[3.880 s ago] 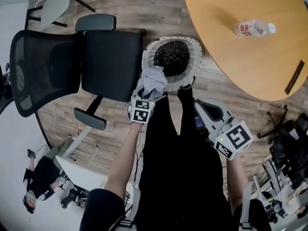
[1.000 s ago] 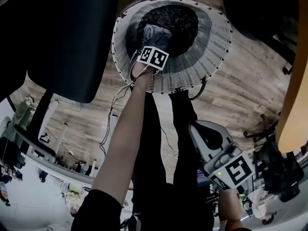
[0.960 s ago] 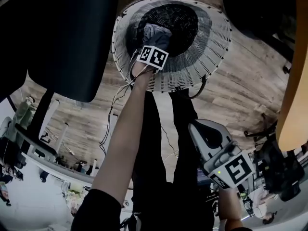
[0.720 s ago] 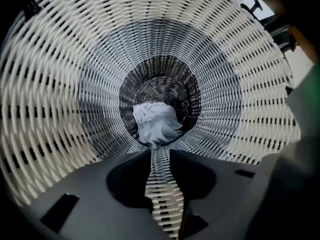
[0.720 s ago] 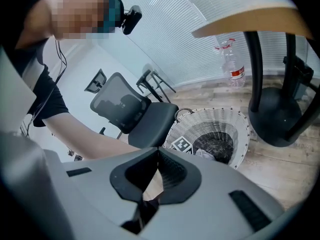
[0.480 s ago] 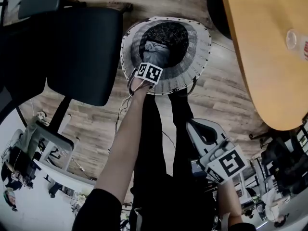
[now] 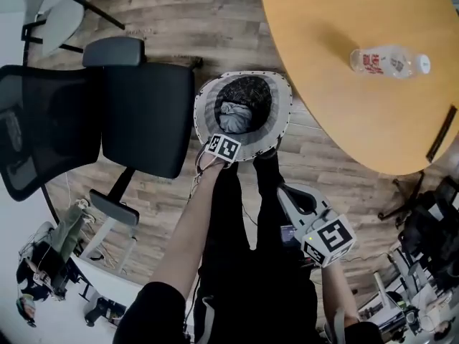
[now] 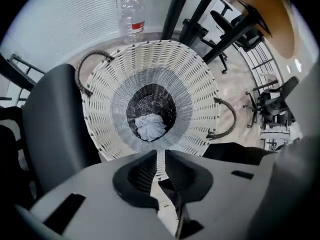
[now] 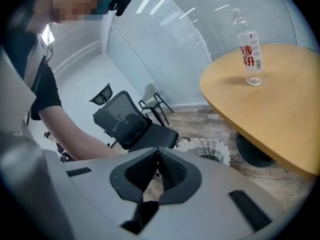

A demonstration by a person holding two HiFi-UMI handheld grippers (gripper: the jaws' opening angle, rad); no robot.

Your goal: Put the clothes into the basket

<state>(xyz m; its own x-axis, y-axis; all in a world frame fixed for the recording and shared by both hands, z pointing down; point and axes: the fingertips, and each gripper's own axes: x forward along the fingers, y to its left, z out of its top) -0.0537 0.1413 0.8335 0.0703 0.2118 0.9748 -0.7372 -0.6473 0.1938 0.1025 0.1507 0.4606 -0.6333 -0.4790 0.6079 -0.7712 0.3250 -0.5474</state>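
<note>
White woven basket (image 7: 284, 112), dark base, seemingly pale grey cloth (image 7: 235, 117), tan table (image 7: 337, 84)

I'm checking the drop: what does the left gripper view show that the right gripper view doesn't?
Only the left gripper view: the grey garment lying at the bottom of the basket. Only the right gripper view: the person's arm. Both: that white woven basket, the black chair and the bottle.

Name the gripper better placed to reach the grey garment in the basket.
Left. The left gripper hangs directly over the basket, jaws closing on nothing, the grey garment straight below. The right gripper is shut, back beside the person's legs.
</note>
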